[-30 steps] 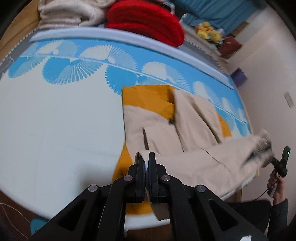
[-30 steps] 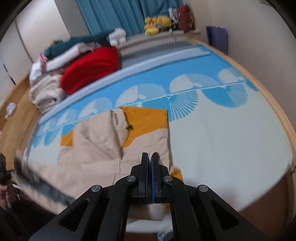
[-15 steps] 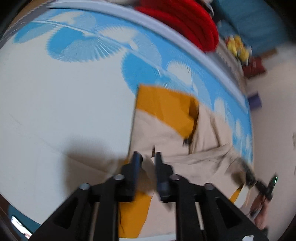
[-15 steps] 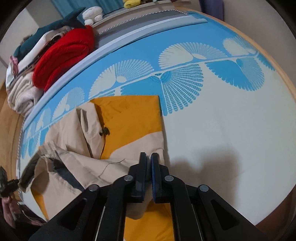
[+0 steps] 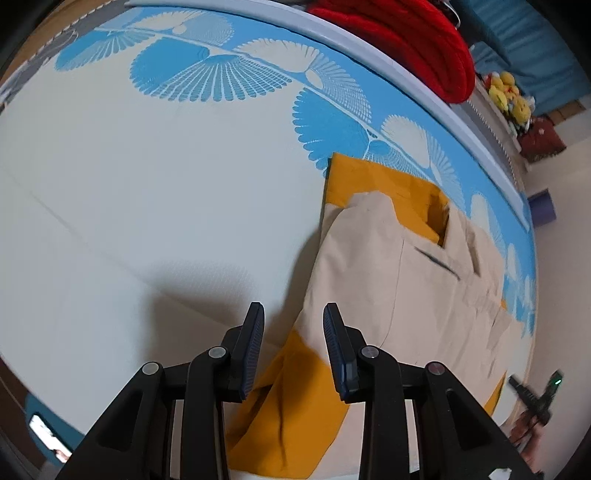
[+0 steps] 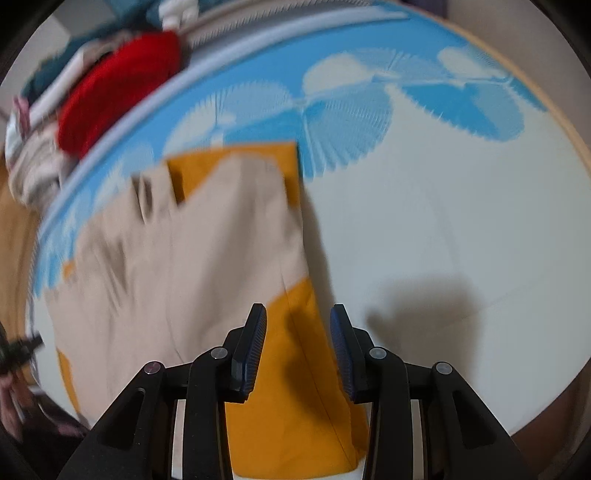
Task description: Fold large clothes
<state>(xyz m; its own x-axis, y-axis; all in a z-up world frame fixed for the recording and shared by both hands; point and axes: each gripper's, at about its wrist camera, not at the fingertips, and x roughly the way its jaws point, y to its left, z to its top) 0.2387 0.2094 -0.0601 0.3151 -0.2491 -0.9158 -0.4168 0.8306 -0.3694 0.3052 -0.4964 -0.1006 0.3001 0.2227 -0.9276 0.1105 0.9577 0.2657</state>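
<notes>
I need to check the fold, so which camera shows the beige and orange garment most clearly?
The left wrist view: the garment is sharp there, seams and edges readable. The right wrist view shows the garment too, but motion-blurred.

Soft even light, fisheye bending at the edges, right wrist view motion-blurred, left mostly sharp.

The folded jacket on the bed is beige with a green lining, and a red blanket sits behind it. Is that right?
Not quite: the lining is mustard orange, not green, as the left wrist view shows. The jacket is beige and lies on the bed, with the red blanket behind it.
</notes>
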